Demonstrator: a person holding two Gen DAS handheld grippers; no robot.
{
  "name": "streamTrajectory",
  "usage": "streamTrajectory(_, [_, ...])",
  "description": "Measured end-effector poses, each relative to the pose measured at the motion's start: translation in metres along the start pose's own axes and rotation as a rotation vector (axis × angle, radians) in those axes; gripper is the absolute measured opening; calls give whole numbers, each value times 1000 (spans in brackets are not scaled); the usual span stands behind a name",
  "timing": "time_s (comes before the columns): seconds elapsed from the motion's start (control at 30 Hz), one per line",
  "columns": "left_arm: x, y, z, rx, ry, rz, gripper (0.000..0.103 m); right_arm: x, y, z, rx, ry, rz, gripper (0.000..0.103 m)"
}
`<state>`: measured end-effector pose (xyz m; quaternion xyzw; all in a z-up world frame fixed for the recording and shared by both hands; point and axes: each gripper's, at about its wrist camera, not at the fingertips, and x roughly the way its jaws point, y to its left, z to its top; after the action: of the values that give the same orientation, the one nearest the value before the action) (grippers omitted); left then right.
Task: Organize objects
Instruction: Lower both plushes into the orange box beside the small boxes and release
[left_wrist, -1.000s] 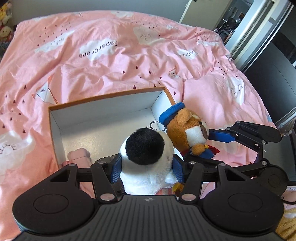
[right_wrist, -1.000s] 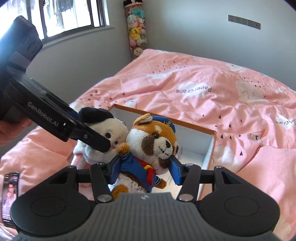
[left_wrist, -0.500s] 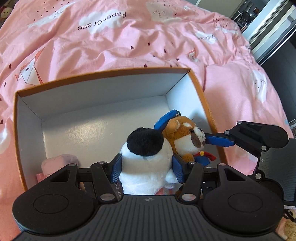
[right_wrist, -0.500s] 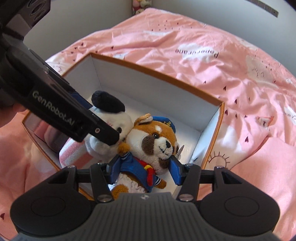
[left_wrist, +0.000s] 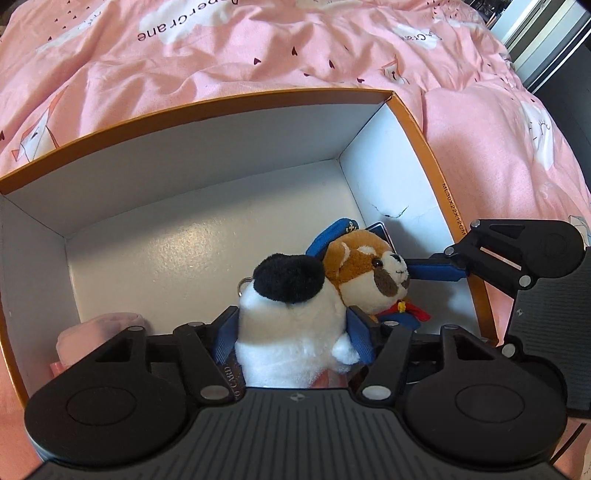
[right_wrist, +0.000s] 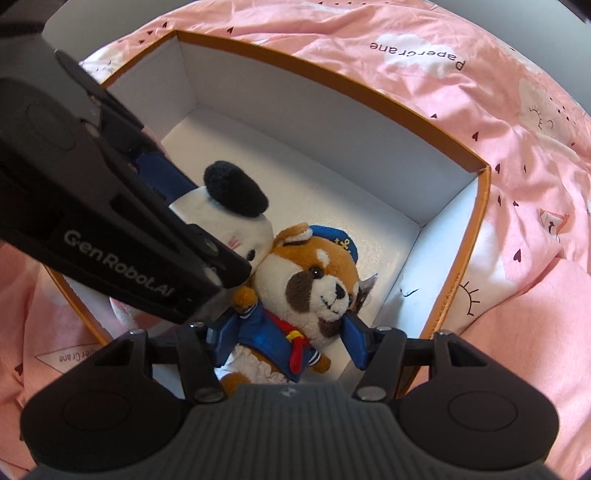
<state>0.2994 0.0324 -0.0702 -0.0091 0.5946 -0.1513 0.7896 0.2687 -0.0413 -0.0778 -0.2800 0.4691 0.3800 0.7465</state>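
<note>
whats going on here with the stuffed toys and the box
A person with a gripper in each hand is packing plush toys into an orange-rimmed box on a pink bed. The left gripper is shut on a white plush with a black cap; the right gripper is shut on a sailor-suited plush. Both toys are down inside the box, side by side, not yet released.

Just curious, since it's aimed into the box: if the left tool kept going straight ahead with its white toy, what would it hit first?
Probably the white floor of the box. The left tool points down into it, and nothing lies ahead of the white toy; depth is unclear.
</note>
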Motion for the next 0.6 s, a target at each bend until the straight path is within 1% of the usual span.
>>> streamTrajectory(0.1, [2, 0, 1, 3, 5, -4, 72, 1, 2, 1, -17, 15, 1, 63])
streamTrajectory(0.2, [0, 1, 0, 13, -5, -18, 73, -2, -1, 1, -8, 15, 28, 64])
streamTrajectory(0.37, [-14, 0, -3, 62, -23, -57, 72, -13, -5, 0, -20, 3, 26, 62])
streamTrajectory(0.4, [-18, -2, -4, 84, -24, -64, 69, -16, -5, 0, -31, 1, 25, 60])
streamTrajectory(0.43, [-23, -4, -5, 111, -27, -64, 65, -18, -5, -1, -46, 0, 22, 55])
streamTrajectory(0.5, [-28, -9, -8, 168, -23, -57, 52, -21, -4, -2, -80, 8, 10, 48])
streamTrajectory(0.53, [-29, -12, -9, 196, -11, -51, 49, -21, -3, -3, -96, 14, 4, 48])
streamTrajectory(0.57, [-29, -15, -10, 219, 2, -41, 41, -21, -2, -3, -110, 21, -1, 48])
streamTrajectory(0.6, [-28, -18, -11, 240, 15, -29, 37, -20, -1, -4, -124, 28, -5, 45])
